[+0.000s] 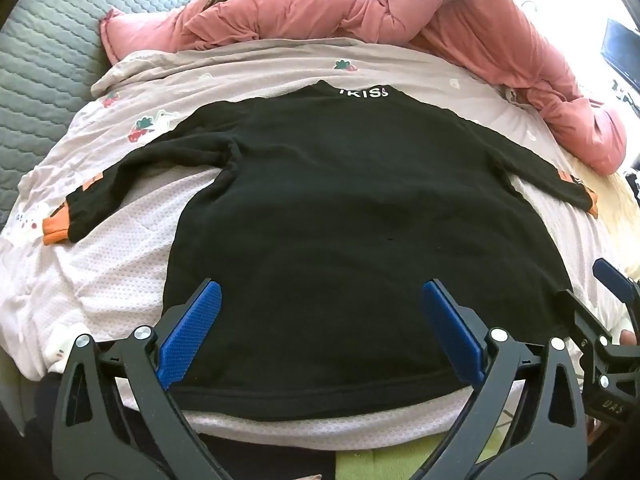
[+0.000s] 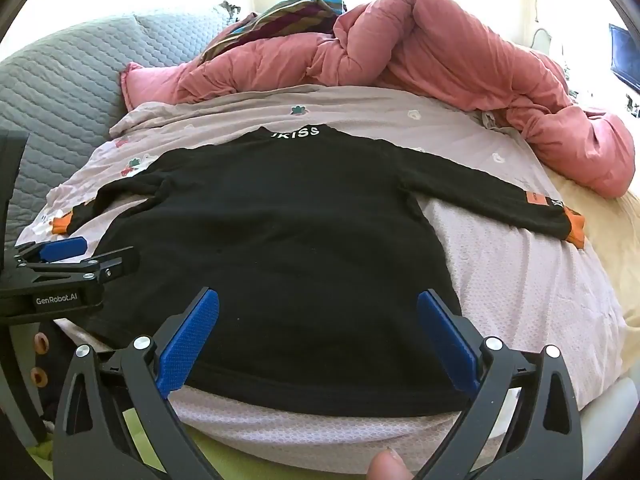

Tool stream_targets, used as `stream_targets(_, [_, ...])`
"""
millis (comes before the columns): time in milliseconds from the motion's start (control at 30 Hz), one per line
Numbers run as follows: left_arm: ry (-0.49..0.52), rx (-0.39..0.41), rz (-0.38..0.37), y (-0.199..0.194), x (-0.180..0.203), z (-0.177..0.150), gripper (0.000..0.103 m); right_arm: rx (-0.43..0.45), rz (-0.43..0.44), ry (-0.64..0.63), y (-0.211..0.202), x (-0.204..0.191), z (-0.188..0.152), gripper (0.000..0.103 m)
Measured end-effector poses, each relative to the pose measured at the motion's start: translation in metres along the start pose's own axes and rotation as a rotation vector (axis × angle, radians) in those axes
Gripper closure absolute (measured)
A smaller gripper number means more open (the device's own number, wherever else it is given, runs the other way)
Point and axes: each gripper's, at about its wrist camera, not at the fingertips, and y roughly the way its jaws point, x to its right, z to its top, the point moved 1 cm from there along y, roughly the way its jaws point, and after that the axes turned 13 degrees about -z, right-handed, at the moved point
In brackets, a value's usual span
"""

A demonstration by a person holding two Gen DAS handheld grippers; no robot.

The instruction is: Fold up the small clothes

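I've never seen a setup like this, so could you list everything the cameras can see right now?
black top: one, black with orange cuffs and white collar lettering, spread flat on the bed, sleeves out to both sides
bed cover: one, pale pink with small prints, under the top
pink duvet: one, bunched up beyond the top
striped cloth: one, multicoloured, behind the duvet
grey quilted cushion: one, far left
green surface: one, below the bed's near edge
left tool: one, black with blue pads, open above the top's hem
right tool: one, same colours, open above the hem
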Motion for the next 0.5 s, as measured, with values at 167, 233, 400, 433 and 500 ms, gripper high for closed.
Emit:
stream_targets(167, [0.0,0.001,-0.001,-0.0005,-0.0013,-0.0003,0.009,-0.003,0.001,0.0,0.0016,0.0002,-0.0003,0.004])
stream_targets(233, [0.0,0.001,0.002,-0.0012,-0.0015,-0.0003,0.009,-0.009,0.002,0.002,0.0033,0.0002,-0.0002,0.004])
stream_targets(400, [0.001,0.001,0.0,-0.0014,-0.0023,0.0003,0.009,-0.01,0.005,0.003,0.0023,-0.0032,-0.0012,0.004])
stream_targets(433, [0.002,0.001,0.001,-0.0017,-0.0023,0.0006,0.009,-0.009,0.004,0.002,0.0024,-0.0035,-0.0014,0.004])
stream_targets(500, [0.002,0.002,0.002,-0.0021,-0.0028,0.0009,0.009,-0.009,0.004,0.003,0.0023,-0.0037,-0.0016,0.004])
